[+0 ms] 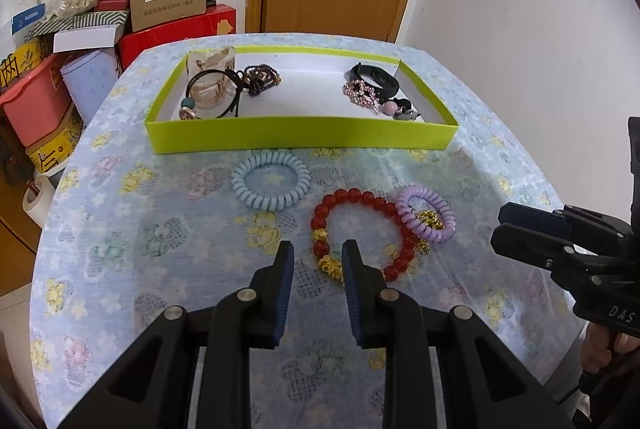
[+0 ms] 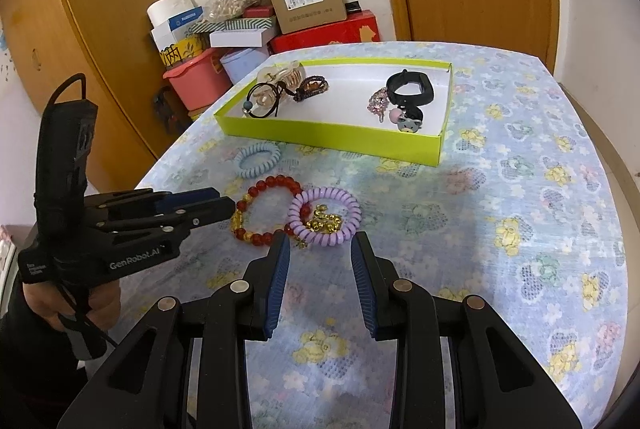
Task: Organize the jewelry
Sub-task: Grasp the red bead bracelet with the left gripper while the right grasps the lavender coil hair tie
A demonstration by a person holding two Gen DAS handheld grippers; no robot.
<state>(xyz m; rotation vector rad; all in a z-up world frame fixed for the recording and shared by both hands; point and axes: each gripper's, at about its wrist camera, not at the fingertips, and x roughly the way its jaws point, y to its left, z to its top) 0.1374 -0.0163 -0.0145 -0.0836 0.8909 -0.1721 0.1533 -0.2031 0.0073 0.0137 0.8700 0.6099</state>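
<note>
Jewelry left outside: red bead bracelet point(image 1: 362, 233), purple coil tie point(image 1: 426, 215) and blue coil tie point(image 1: 271, 181) lie on the flowered tablecloth point(image 1: 120, 229), in front of the tray.
Left gripper point(image 1: 318, 253): jaws spread partly, nothing between the pads; the red bracelet's gold beads sit just ahead of the tips, so I judge it aims at that bracelet.
Right gripper point(image 2: 320, 243): jaws spread partly and empty, tips just before the purple coil tie at 12 o'clock.
Gold chain point(image 2: 324, 223): lies inside the purple coil, which overlaps the red bracelet; lifting one may drag the other.
Blue coil tie position: at 11 o'clock from the left gripper, apart from the others.
Green tray point(image 1: 304, 137): farthest, at 12 o'clock, already holding hair ties, a clip and a black band point(image 1: 376, 81), sorted toward its two ends.
</note>
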